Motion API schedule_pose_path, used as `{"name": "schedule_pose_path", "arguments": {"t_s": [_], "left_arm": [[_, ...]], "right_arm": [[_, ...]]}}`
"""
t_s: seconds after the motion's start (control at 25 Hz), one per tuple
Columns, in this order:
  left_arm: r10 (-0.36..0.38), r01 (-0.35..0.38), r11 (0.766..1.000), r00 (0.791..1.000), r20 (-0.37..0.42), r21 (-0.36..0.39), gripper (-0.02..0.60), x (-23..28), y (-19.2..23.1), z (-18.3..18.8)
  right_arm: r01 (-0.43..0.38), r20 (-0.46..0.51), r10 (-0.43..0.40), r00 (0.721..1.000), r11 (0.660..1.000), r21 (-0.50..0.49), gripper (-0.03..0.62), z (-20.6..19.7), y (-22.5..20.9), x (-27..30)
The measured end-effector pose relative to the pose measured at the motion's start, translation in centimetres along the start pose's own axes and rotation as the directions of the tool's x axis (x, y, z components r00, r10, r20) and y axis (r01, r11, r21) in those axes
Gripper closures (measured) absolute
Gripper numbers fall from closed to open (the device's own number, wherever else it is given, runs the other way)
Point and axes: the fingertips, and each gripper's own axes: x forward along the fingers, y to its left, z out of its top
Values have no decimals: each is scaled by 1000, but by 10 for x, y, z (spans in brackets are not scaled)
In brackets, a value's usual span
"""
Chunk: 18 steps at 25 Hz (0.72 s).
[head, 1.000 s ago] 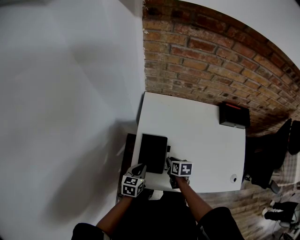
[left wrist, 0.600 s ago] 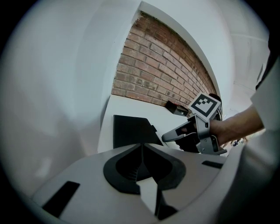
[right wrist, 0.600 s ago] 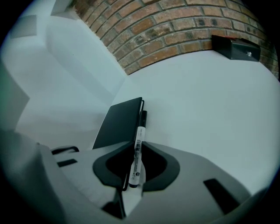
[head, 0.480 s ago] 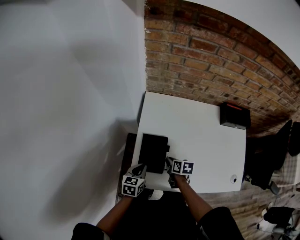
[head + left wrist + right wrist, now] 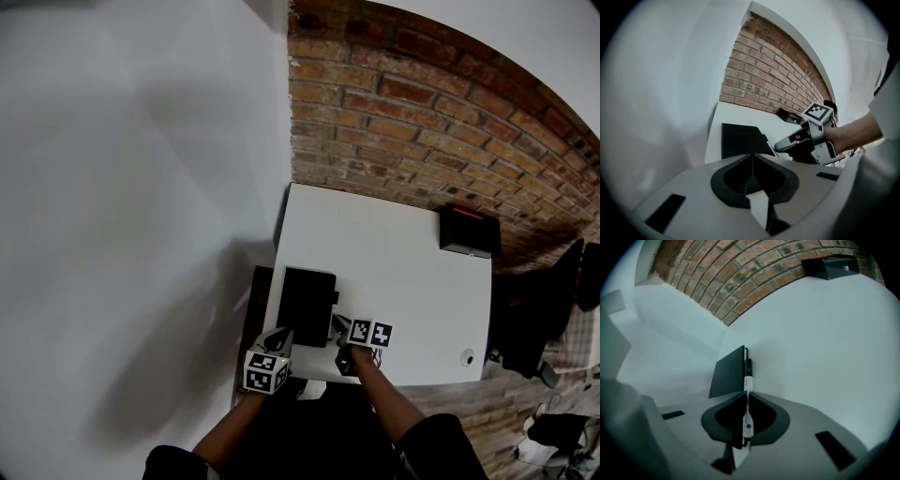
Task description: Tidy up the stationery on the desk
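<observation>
Right gripper (image 5: 746, 394): jaws just closing, pinching pen (image 5: 748, 378) beside notebook (image 5: 729, 373), likely for tidying away; left gripper (image 5: 752, 157): idling, jaws together, empty

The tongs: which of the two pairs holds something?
The right tongs: they have just been closing on a pen. The left tongs are shut with nothing between them.

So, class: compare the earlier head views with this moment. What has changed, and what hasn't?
The right tongs rolled slightly and have just been closing onto the pen, now gripping it. The left tongs, notebook and black box stayed put.
</observation>
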Motion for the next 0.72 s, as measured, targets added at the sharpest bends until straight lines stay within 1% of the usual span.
{"name": "schedule_pose_path", "arguments": {"t_s": [0.12, 0.32, 0.72], "left_arm": [[-2, 2, 1000, 1000, 0, 1, 555, 0, 0, 0], [-5, 5, 1000, 1000, 4, 5, 555, 0, -1, 2], [-16, 16, 1000, 1000, 3, 17, 555, 2, -3, 4]], "right_arm": [[15, -3, -15, 1000, 999, -43, 559, 0, 1, 1], [46, 10, -45, 999, 995, -86, 559, 2, 0, -1], [64, 28, -62, 998, 993, -100, 559, 5, -3, -4]]}}
